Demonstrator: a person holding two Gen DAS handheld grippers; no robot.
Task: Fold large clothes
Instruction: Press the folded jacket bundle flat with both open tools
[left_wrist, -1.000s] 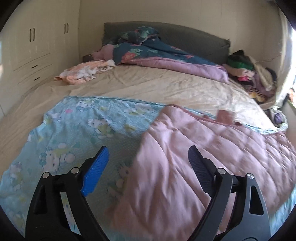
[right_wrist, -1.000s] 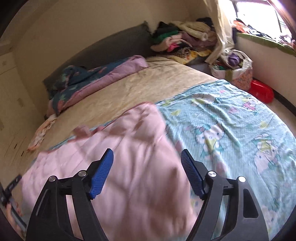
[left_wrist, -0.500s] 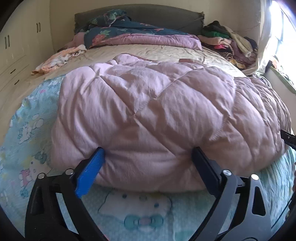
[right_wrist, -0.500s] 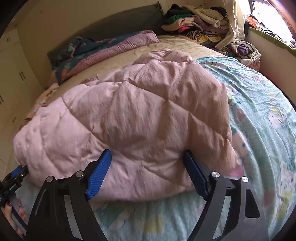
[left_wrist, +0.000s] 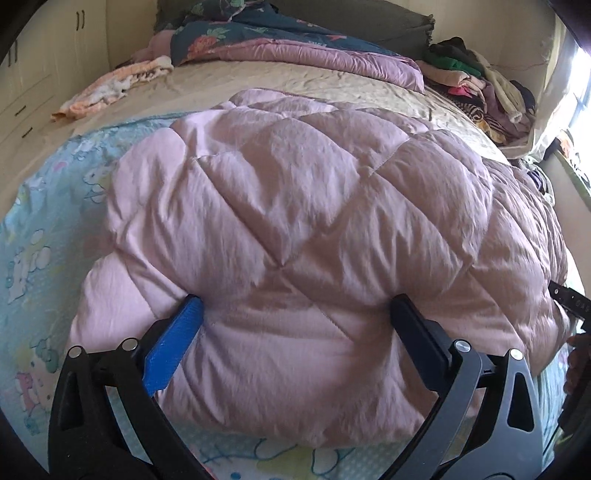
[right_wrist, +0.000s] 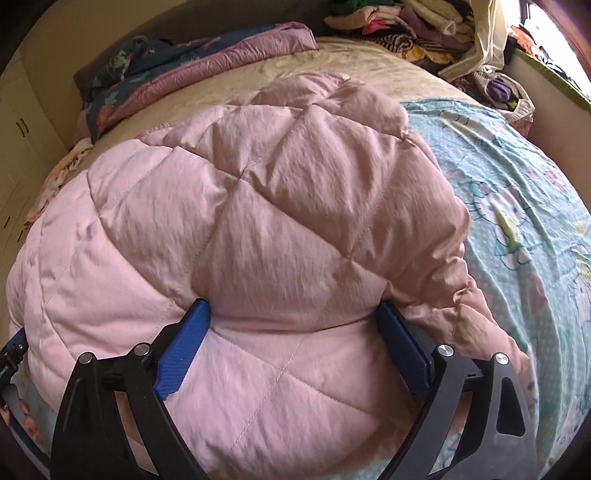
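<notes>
Left wrist view is filled by a pink quilt (left_wrist: 295, 229), which is folded into a thick puffy bundle and is laid on a blue cartoon sheet (left_wrist: 40, 236) spread over the near part of the bed (left_wrist: 288, 85). The left hand-held gripper (left_wrist: 295, 332) is seen at 6 o'clock with its jaws opening wide; the quilt's near edge bulges between them, and whether the pads still press on it cannot be told for certain, though nothing is pinched. At 12 o'clock a dark floral duvet (left_wrist: 258, 40) with a mauve lining is heaped by the headboard, a peach cloth (left_wrist: 110, 88) is lain at 10 o'clock, and a pile of clothes (left_wrist: 476, 77) is stacked at 2 o'clock. White cupboards (left_wrist: 33, 74) are seen at 9 to 10 o'clock. Part of the other tool is seen at 3 o'clock. In the right wrist view the right hand-held gripper (right_wrist: 291, 339) is likewise at 6 o'clock, its jaws opening, with the quilt (right_wrist: 258, 221) swelling between the blue pads (right_wrist: 184, 350) but not clamped. The sheet (right_wrist: 517, 221) is exposed from 2 to 4 o'clock, and the duvet (right_wrist: 184, 70) is found at 11 o'clock, the clothes (right_wrist: 406, 26) at 1 o'clock.
</notes>
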